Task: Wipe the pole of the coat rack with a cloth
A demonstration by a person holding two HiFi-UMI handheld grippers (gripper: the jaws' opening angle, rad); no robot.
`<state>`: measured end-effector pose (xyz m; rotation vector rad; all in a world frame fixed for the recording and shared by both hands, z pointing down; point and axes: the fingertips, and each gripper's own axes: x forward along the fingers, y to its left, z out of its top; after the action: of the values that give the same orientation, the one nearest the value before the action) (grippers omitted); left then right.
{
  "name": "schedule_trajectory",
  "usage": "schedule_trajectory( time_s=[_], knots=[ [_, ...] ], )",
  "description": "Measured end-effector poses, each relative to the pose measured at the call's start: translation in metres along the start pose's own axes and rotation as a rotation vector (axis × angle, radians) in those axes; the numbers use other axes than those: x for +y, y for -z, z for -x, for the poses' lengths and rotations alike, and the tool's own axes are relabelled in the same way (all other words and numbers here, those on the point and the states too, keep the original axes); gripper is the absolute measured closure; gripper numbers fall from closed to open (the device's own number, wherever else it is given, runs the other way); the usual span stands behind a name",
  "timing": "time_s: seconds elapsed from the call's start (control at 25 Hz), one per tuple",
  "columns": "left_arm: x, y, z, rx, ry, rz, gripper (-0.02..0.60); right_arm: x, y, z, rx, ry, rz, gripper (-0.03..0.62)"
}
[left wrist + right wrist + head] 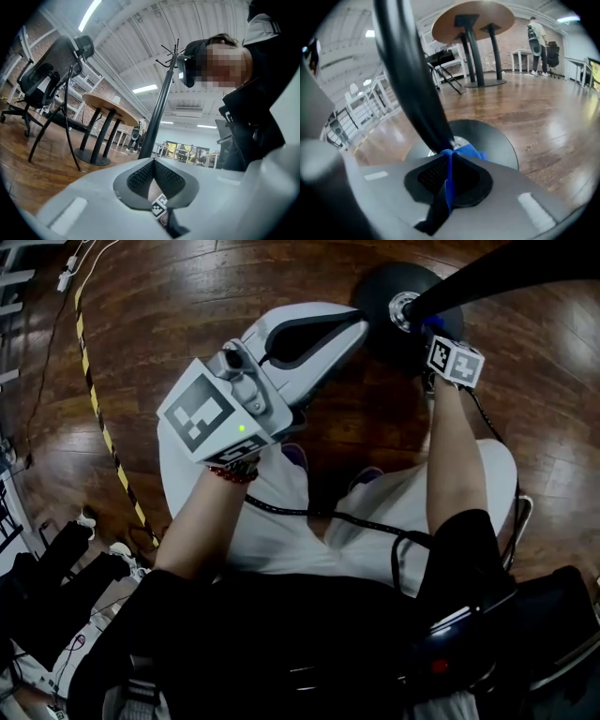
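Observation:
The black pole [506,273] of the coat rack rises from a round black base [384,282] on the wood floor. Down where the pole meets the base, my right gripper [427,326] is shut on a blue cloth [461,152]. In the right gripper view the cloth bunches against the pole [410,79] just above the base [492,136], pinched at the right gripper [449,157]. My left gripper [361,322] hovers beside the base, shut and empty. The left gripper [153,161] looks up along the pole [159,110] to the hooks [172,51].
Yellow-black tape [101,423] and cables [70,268] run over the floor at the left. A round wooden table [105,105] and an office chair [44,77] stand beyond the rack. A person [536,33] stands far off. White-trousered legs [281,521] are right below me.

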<state>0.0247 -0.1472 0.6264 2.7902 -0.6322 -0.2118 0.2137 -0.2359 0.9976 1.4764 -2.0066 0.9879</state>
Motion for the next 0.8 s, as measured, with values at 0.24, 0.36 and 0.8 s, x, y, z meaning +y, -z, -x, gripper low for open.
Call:
schedule_trajectory(
  time_s=[0.24,0.36,0.8],
  knots=[
    [0.001,0.005,0.001,-0.004,-0.001,-0.02,0.588,0.001,-0.062,0.038,-0.389,-0.263,-0.29,0.576],
    [0.003,0.013,-0.007,-0.001,0.004,-0.004,0.588,0.006,-0.105,0.082,-0.615,-0.457,-0.53,0.576],
    [0.004,0.014,-0.019,-0.014,0.064,0.036,0.588,0.1,-0.238,0.304,-0.899,-1.172,-0.28,0.576]
  ],
)
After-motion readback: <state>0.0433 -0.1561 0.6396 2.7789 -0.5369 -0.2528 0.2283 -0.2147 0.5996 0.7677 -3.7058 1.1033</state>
